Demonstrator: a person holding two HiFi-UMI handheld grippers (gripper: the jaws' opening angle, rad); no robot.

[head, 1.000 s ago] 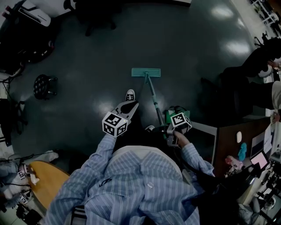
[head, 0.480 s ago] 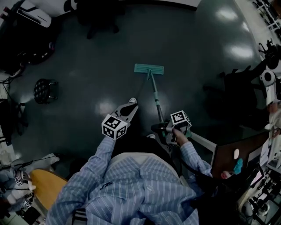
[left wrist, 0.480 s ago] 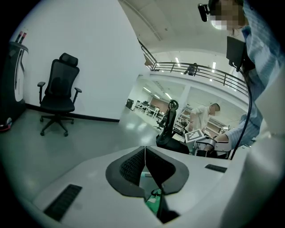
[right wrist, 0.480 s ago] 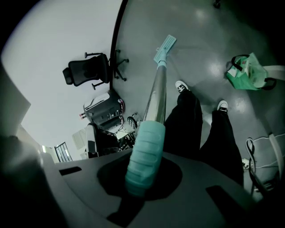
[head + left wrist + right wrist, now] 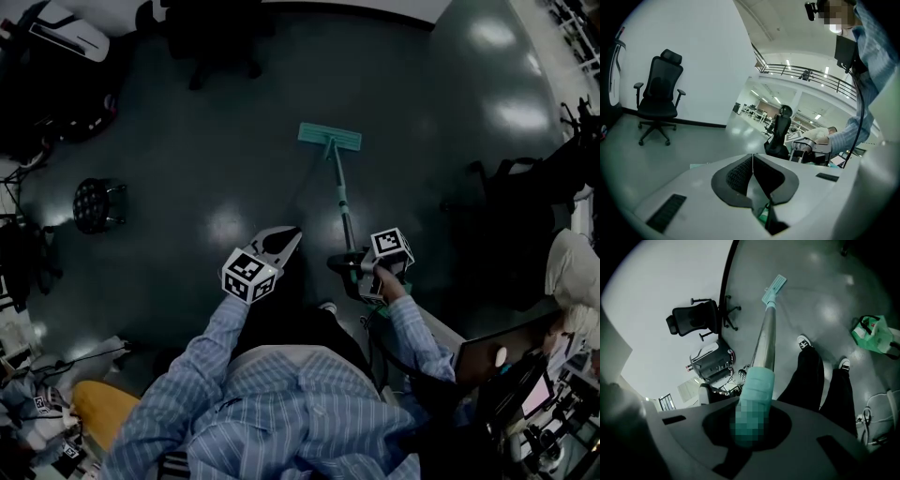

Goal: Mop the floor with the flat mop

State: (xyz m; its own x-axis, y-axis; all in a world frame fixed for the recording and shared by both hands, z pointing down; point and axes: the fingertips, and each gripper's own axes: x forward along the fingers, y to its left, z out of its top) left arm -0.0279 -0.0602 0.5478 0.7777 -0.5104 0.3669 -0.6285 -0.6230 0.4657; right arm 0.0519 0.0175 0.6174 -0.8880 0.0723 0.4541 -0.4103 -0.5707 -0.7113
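Now, right gripper (image 5: 752,420): clamped on flat mop (image 5: 330,138) at teal grip sleeve (image 5: 757,385).
Left gripper (image 5: 751,168): jaws pressed together, empty.
Handling: probably light, stiff pole (image 5: 339,192); hold at sleeve.

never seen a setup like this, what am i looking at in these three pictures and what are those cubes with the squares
There is no robot. A person wears a head camera and holds a two-jaw gripper in each hand; the marker cubes are part of the grippers. One picture looks down from the head, and the other two look along each gripper's jaws. The right gripper is clamped on the teal grip of a flat mop, whose head rests on the dark floor. The left gripper is shut and empty.
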